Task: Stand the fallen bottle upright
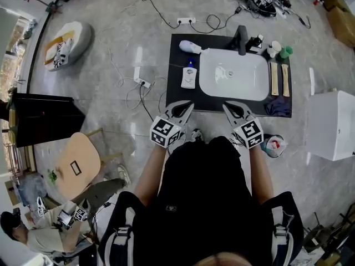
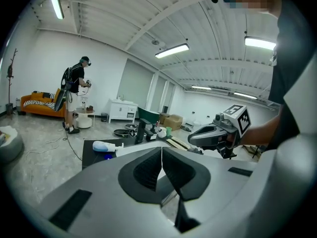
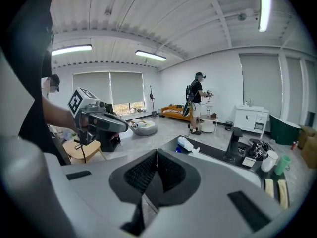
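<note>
On mat far-left corner, bottle is seen lying on its side, beside basin; left hand-held gripper and right hand-held gripper are held clenched and empty at mat's near edge

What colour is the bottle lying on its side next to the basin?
The fallen bottle is white and pale blue, clearest in the left gripper view.

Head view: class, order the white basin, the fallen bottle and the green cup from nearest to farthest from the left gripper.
1. White basin, just ahead and to the right of the left gripper.
2. Fallen bottle, beyond the basin's left end.
3. Green cup, far right, behind the basin.
</note>
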The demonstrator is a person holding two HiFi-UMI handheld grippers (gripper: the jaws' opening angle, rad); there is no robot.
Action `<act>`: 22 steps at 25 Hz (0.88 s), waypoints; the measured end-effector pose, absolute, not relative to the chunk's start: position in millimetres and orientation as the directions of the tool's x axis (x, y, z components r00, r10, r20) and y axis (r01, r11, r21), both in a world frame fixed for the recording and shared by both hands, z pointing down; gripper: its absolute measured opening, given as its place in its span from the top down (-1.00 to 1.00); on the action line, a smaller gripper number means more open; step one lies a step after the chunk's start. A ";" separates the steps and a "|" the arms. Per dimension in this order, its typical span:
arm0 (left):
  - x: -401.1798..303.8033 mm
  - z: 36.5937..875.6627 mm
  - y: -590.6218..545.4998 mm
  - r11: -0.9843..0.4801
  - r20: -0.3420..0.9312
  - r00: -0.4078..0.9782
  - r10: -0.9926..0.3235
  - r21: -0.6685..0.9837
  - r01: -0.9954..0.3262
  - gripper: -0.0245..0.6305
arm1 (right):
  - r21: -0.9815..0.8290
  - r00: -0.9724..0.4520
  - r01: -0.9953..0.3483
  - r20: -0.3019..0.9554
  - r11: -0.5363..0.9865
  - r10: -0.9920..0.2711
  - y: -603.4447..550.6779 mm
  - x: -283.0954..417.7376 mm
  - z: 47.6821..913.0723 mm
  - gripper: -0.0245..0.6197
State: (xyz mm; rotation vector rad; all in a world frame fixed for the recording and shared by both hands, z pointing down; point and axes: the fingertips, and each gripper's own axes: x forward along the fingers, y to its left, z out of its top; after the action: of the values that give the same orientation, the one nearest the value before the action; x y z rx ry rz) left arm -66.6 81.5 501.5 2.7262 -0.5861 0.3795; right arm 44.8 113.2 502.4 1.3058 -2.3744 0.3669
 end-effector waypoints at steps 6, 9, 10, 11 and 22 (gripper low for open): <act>-74.5 509.3 63.4 -0.841 0.340 0.864 -0.372 0.269 -0.469 0.88 | -0.054 -0.506 -0.832 0.484 0.553 -0.714 94.3 41.6 511.7 0.74; -72.7 511.5 57.0 -0.828 0.349 0.852 -0.390 0.272 -0.490 0.88 | -0.065 -0.530 -0.816 0.479 0.574 -0.700 83.6 43.5 516.0 0.74; -72.0 512.3 54.3 -0.823 0.352 0.847 -0.398 0.272 -0.499 0.88 | -0.070 -0.541 -0.808 0.480 0.584 -0.691 79.8 43.7 517.4 0.74; -71.4 512.8 50.9 -0.816 0.355 0.841 -0.407 0.272 -0.510 0.88 | -0.074 -0.553 -0.799 0.483 0.597 -0.679 75.7 43.5 518.9 0.74; -52.5 511.0 18.7 -0.737 0.372 0.773 -0.514 0.269 -0.620 0.88 | -0.066 -0.643 -0.706 0.478 0.705 -0.599 21.5 67.5 518.3 0.74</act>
State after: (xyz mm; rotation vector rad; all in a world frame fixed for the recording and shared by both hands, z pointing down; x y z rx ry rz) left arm -52.5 18.7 511.0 2.5878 -0.8638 0.3862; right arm 67.5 21.5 518.3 1.0070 -2.4885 0.3447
